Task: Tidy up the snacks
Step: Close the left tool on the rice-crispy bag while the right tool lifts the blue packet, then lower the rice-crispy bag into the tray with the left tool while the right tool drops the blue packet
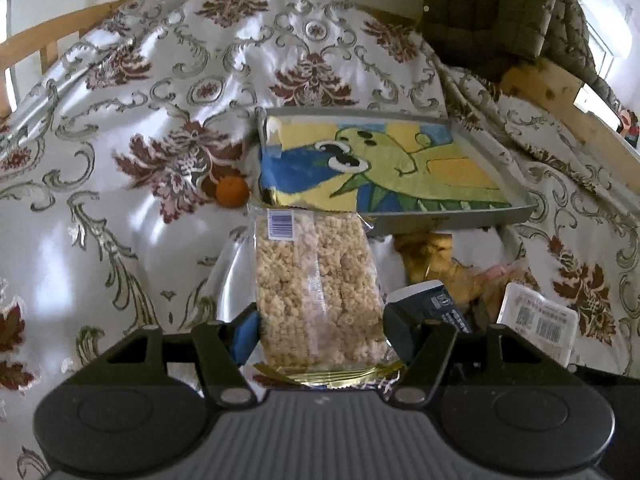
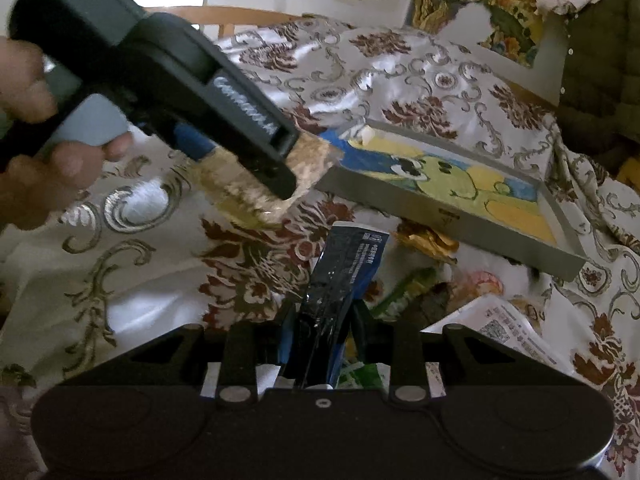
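My left gripper [image 1: 320, 332] is shut on a clear packet of puffed rice cake [image 1: 316, 280], which sticks forward toward a grey tray [image 1: 448, 220] lined with a cartoon picture. From the right wrist view, the same left gripper [image 2: 256, 176] hangs in a hand [image 2: 40, 160] just left of the tray [image 2: 440, 208], with the rice cake packet [image 2: 312, 160] poking out by the tray's near corner. My right gripper [image 2: 320, 332] is shut on a dark blue packet [image 2: 344, 264], held upright above a heap of snacks. That blue packet [image 1: 420, 304] also shows beside my left fingers.
An orange [image 1: 231, 191] lies left of the tray on the patterned cloth [image 1: 120, 240]. In front of the tray lie a gold wrapper [image 2: 428, 240], a green packet [image 2: 404, 284] and a white printed packet [image 2: 500, 328]. A dark jacket [image 1: 488, 12] hangs at the back right.
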